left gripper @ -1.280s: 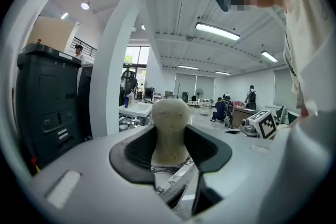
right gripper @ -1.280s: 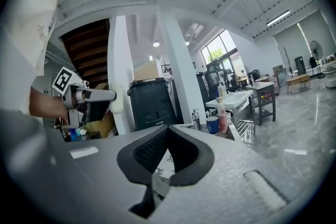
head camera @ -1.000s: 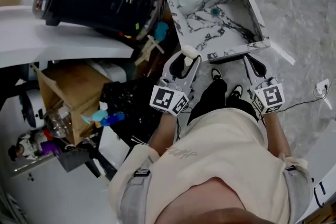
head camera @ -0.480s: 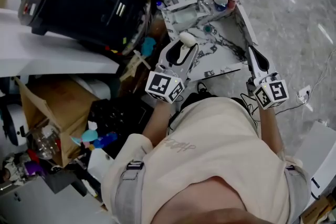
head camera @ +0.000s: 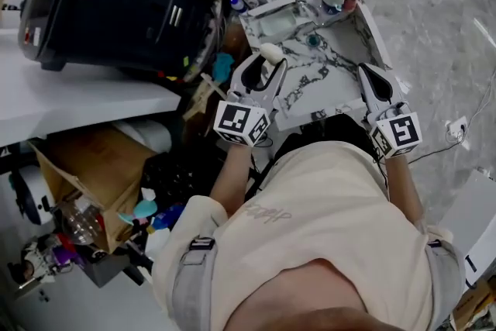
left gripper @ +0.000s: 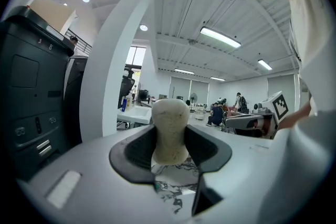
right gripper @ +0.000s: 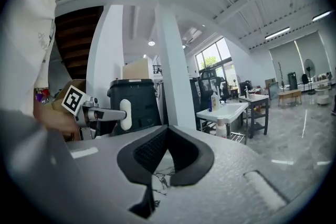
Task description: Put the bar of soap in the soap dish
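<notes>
Left to right: my left gripper (left gripper: 170,150) is clamped on the bar of soap (left gripper: 169,123). I hold it upright over the marble counter's (head camera: 306,81) left edge, clear for carrying to the pale tray (head camera: 277,25) at the far left corner, probably the soap dish. My right gripper (right gripper: 167,136) is closed and empty, idle over the near right corner.

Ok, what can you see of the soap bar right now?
The bar of soap is cream, matte and slightly grainy, a rounded oblong. It lies lengthwise along the jaws, clamped at its lower half between the left gripper's black ribbed pads, its rounded top sticking out beyond them. Only the pads touch it. In the head view it shows at the marble sink's left edge.
</notes>
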A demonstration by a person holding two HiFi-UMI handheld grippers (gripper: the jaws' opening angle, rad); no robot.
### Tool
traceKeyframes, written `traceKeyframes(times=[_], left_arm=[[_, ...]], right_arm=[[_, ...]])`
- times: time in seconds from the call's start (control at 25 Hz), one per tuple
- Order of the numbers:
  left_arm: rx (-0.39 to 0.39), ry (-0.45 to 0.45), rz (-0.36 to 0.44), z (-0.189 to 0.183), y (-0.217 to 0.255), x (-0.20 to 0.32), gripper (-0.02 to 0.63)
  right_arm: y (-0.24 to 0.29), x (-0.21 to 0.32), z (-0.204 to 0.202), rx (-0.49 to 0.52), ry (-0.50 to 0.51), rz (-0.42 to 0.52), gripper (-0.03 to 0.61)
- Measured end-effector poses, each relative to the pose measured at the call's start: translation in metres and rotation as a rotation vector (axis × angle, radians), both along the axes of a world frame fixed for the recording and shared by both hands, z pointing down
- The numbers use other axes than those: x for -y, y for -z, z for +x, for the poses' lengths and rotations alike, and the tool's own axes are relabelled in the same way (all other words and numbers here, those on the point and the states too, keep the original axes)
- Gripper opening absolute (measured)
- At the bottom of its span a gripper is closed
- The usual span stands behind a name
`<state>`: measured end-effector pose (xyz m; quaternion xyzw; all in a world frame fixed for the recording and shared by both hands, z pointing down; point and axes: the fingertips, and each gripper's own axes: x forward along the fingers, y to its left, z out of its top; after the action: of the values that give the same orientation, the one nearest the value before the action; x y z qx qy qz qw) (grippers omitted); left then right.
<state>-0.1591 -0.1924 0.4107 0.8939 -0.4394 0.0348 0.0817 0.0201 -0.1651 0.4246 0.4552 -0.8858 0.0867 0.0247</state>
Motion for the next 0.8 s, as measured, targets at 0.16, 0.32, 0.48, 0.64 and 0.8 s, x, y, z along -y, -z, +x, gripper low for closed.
traceKeyframes(times=[0.16,0.32,0.48,0.64,0.8], left_arm=[[0.105,0.016,-0.025,0.004,-0.012,0.022,0.196],[0.194,0.023,-0.062,0.005,-0.031,0.052,0.196],[0.321,-0.01,-0.087,0.002,-0.059,0.082,0.195],[0.443,-0.042,-0.131,-0.003,-0.094,0.11,0.195],[0.523,-0.081,-0.193,-0.008,-0.13,0.132,0.195]], right_arm=[[-0.002,0.028,0.007,0.045,0.027,-0.016,0.002],[-0.005,0.056,0.02,0.04,0.08,-0.019,0.002],[-0.013,0.076,0.03,0.043,0.114,-0.029,0.002],[-0.022,0.087,0.037,0.052,0.136,-0.054,0.002],[-0.032,0.09,0.041,0.049,0.158,-0.081,0.002]])
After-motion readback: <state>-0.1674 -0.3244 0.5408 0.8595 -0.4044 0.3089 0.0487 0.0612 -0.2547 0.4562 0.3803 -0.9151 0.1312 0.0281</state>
